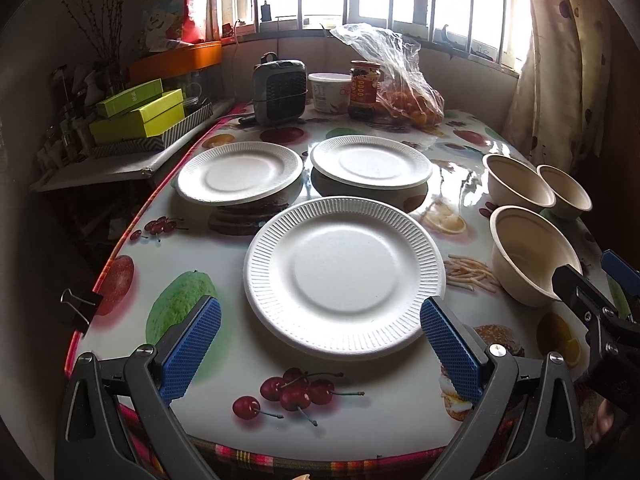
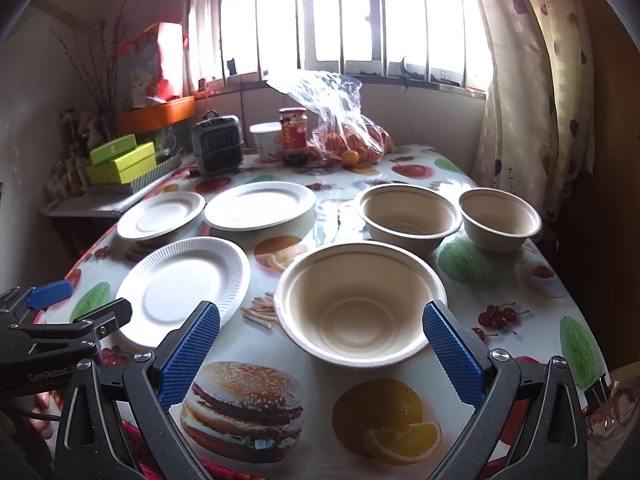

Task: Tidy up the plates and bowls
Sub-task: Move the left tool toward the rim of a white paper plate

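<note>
Just beyond the spread left gripper (image 1: pixel 320 342) lies a plate (image 1: pixel 345 276); the spread right gripper (image 2: pixel 321 346) flanks a bowl (image 2: pixel 360 304).

three white paper plates (image 1: pixel 345 276) and three tan bowls (image 2: pixel 360 312) sit on a fruit-print desk (image 1: pixel 240 392), with a bag of oranges (image 2: pixel 352 144) at the far end.

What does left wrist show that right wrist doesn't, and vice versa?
Left wrist only: binder clip on the table edge, and the right tool at the near bowl.
Right wrist only: burger print and orange print on the tablecloth, and the left tool beside the near plate.
Both: three plates, three bowls, heater, jar, bag of oranges, window; each view's own tool open and empty.
</note>
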Demonstrator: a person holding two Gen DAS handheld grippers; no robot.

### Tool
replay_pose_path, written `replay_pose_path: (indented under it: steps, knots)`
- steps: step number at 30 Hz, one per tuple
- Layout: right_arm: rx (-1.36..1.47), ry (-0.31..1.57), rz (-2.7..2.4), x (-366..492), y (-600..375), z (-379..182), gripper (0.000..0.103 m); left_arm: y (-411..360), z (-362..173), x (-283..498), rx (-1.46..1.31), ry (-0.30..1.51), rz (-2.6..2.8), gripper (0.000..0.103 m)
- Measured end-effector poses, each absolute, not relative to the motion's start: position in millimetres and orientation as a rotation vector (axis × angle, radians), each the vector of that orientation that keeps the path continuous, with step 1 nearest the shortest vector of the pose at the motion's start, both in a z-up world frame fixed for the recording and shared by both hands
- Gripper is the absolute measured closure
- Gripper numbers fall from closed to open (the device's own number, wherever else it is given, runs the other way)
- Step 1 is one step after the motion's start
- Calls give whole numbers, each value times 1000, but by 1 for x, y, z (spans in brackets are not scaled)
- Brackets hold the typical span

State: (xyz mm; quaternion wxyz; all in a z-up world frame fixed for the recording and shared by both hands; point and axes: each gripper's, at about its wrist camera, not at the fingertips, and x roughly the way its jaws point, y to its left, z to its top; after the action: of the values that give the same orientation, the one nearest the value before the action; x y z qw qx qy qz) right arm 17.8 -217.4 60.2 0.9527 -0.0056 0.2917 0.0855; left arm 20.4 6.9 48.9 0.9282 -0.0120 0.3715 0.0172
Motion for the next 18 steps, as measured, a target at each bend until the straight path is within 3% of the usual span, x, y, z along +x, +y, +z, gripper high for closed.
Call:
replay_pose_path:
  steps: [18]
  knots:
    - [-76, 611, 348, 99, -139, 102, 0, 103, 79, 71, -120, 747, 126, 3]
